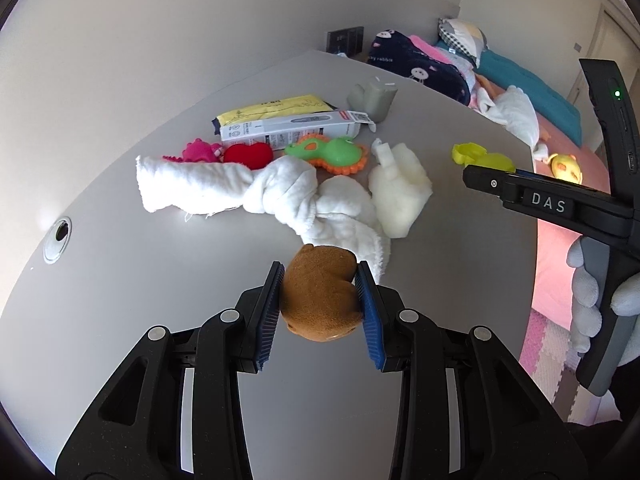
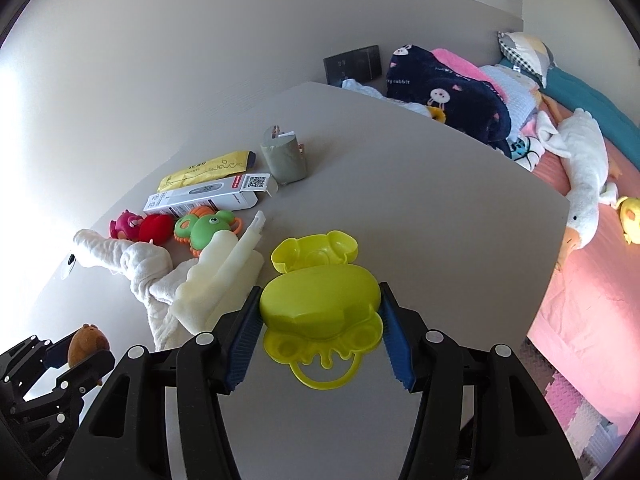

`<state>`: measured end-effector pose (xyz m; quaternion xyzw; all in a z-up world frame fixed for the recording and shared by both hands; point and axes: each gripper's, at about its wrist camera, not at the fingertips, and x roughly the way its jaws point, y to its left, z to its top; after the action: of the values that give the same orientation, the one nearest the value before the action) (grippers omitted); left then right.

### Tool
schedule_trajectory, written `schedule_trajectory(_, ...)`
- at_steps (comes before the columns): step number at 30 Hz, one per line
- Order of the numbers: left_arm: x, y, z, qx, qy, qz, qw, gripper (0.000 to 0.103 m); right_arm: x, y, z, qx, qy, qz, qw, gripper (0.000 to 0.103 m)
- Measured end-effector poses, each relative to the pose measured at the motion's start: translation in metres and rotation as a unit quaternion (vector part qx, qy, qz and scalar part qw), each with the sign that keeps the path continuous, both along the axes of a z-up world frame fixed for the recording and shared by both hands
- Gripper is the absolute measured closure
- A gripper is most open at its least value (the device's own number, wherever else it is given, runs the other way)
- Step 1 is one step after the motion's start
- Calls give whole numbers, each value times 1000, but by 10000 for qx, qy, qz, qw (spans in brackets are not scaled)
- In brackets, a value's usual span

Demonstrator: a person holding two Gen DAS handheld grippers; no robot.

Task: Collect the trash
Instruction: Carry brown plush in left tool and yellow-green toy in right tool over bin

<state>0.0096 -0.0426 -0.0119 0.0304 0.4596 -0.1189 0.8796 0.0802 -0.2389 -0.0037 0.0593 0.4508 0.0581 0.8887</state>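
Observation:
My left gripper [image 1: 320, 280] is shut on a brown plush toy [image 1: 318, 296] just above the grey table [image 1: 160, 280]; it also shows in the right wrist view [image 2: 86, 344]. My right gripper [image 2: 320, 308] is shut on a yellow-green plastic case [image 2: 320, 304] with its lid open. On the table lie a knotted white cloth [image 1: 256, 192], a white foam piece [image 1: 400, 192], a white cardboard box [image 1: 288, 130], a yellow packet [image 1: 272, 110] and a grey paper roll [image 1: 374, 98].
Small toys sit by the box: a pink one [image 1: 198, 152], a red heart [image 1: 248, 155], a green and orange frog [image 1: 332, 154]. A bed [image 2: 592, 280] with blankets and a white goose plush [image 2: 580, 168] lies right of the table edge. A cable hole [image 1: 58, 238] is at left.

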Motion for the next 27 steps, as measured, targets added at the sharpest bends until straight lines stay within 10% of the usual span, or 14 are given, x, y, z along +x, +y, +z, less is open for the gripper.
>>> schedule_trajectory(27, -20, -126, 10, 26, -90, -1334, 9910, 67, -87, -126, 26, 110, -286, -1121, 9932, 46)
